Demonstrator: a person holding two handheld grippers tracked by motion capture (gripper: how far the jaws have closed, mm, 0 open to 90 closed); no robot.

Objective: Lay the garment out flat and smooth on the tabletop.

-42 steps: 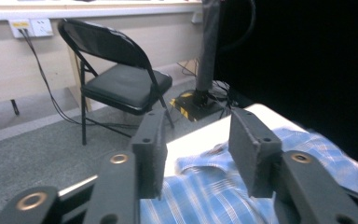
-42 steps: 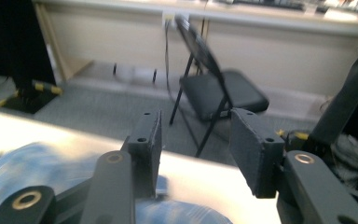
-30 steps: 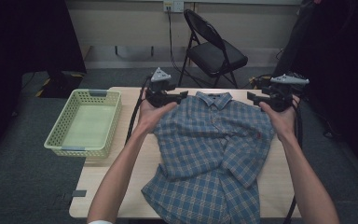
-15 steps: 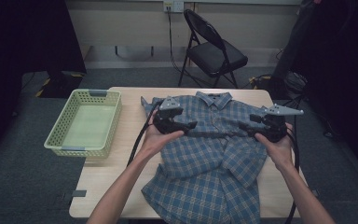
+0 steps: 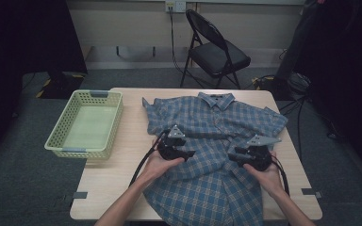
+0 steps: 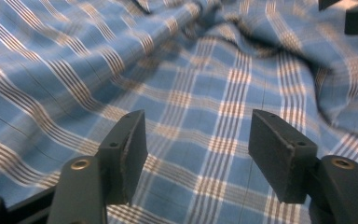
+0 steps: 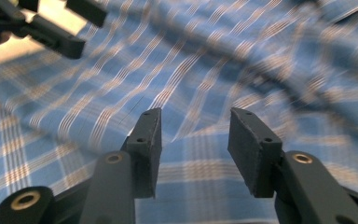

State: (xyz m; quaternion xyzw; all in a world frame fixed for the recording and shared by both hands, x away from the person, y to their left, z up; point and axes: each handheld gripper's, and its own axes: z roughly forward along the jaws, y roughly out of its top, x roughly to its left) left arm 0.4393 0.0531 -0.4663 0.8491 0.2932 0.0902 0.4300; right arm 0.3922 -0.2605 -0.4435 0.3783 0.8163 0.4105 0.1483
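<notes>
A blue plaid shirt lies spread on the wooden table, collar toward the far edge, hem hanging over the near edge. My left gripper hovers over the shirt's left middle and points right. My right gripper hovers over the right middle and points left, facing the other. In the left gripper view the left gripper stands open above wrinkled plaid cloth, holding nothing. The right gripper in its own view is open too, with cloth just beyond the pads.
A pale green plastic basket sits empty on the table's left edge. A black folding chair stands behind the table. Cables trail from both grippers toward the near edge. Bare tabletop lies between basket and shirt.
Both grippers have come from the shirt's far shoulders toward me and inward, now over its middle. The shirt's sleeves and upper part lie spread wider on the table.
</notes>
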